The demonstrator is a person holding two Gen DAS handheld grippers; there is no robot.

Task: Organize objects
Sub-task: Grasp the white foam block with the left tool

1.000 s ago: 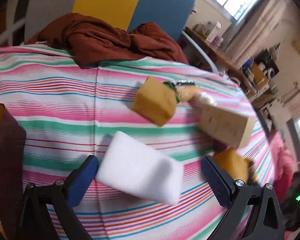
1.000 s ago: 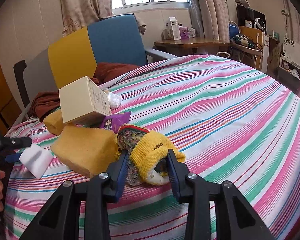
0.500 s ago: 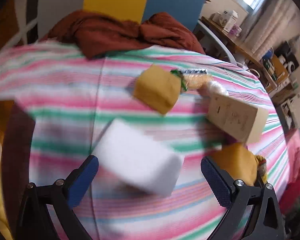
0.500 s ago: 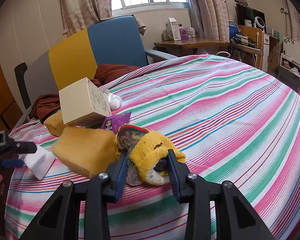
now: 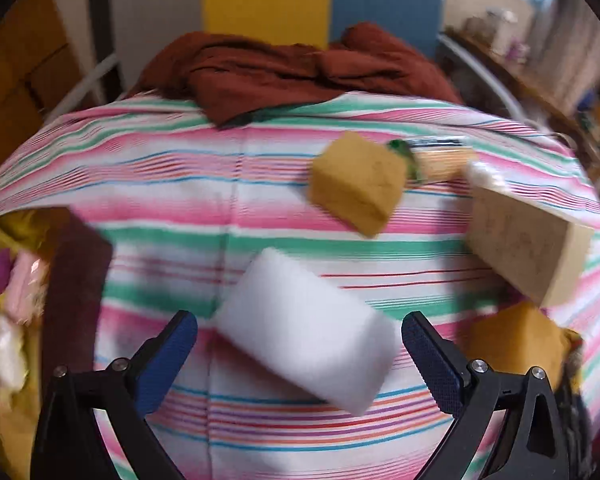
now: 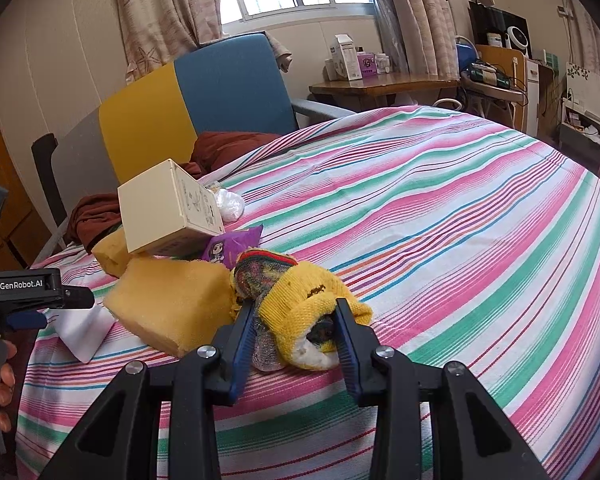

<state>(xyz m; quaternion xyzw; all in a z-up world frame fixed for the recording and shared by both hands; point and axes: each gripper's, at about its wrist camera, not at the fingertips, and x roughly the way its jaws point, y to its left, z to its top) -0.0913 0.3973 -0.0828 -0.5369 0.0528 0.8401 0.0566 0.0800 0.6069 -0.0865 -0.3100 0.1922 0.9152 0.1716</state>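
White sponge block (image 5: 306, 330) lies askew between the spread left gripper (image 5: 300, 332); closing may pivot it free. Right gripper (image 6: 296, 324) pinches the yellow sock bundle (image 6: 300, 300), whose loose layers may slip.

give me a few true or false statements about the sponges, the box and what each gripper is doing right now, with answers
1. The left gripper is clamped tight on the white sponge. False: its jaws stand wide apart, with the sponge lying between them.
2. The right gripper has its fingers on either side of the yellow knit sock. True.
3. The beige box lies flat on the striped cloth. False: it sits tilted, propped on the things under it.
4. A purple packet shows beside the box. True.
5. The dark red cloth lies at the far edge, by the chair. True.
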